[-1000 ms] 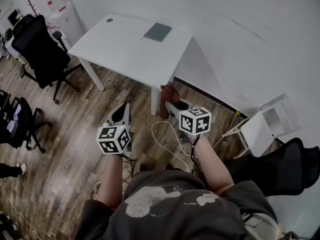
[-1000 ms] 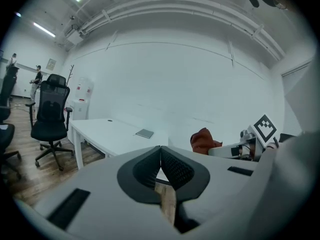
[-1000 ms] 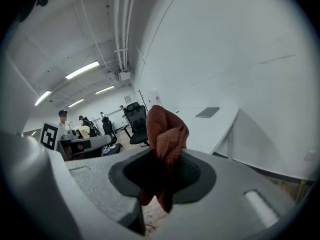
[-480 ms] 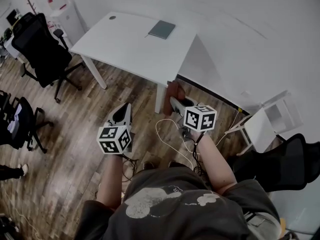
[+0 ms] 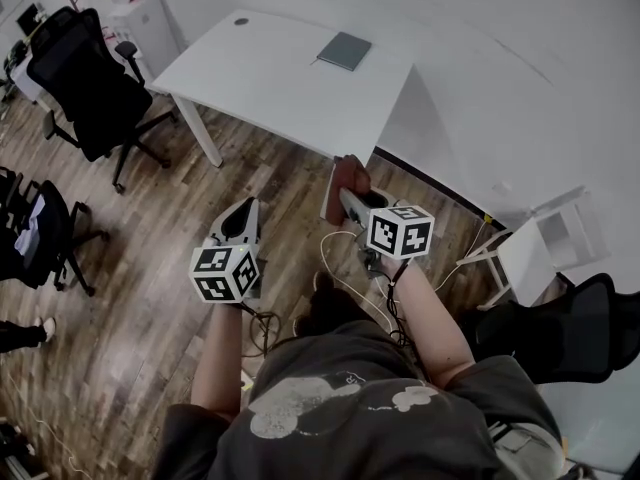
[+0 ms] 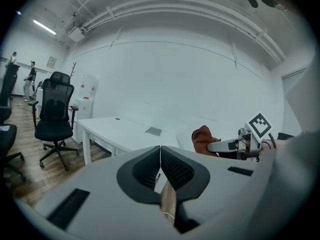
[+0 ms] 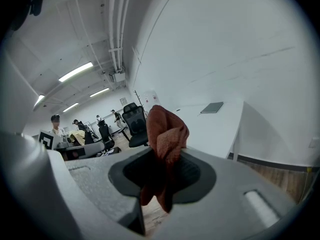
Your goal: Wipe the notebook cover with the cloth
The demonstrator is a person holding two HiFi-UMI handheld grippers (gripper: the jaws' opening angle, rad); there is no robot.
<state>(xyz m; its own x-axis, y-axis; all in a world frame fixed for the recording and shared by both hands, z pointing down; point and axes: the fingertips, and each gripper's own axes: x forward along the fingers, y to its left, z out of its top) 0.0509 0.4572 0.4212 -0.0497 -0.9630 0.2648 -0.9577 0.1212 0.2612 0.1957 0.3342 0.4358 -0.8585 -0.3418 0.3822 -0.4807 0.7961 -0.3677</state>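
Note:
A grey-green notebook (image 5: 344,50) lies flat near the far edge of the white table (image 5: 270,78); it also shows in the left gripper view (image 6: 154,131) and the right gripper view (image 7: 212,107). My right gripper (image 5: 347,196) is shut on a rust-red cloth (image 5: 348,178), which bunches up between its jaws (image 7: 166,134). It hovers over the floor, short of the table's near right corner. My left gripper (image 5: 240,218) is shut with nothing in it (image 6: 160,169), lower and to the left, well away from the table.
Black office chairs (image 5: 85,78) stand left of the table on the wooden floor. A white side chair (image 5: 525,253) and a black chair (image 5: 560,328) are at the right. Cables (image 5: 345,278) trail on the floor. A water dispenser (image 5: 140,8) stands by the far wall.
The table and notebook have slid right and slightly down in the head view. The right gripper with the cloth rose a little; the left gripper holds about the same place.

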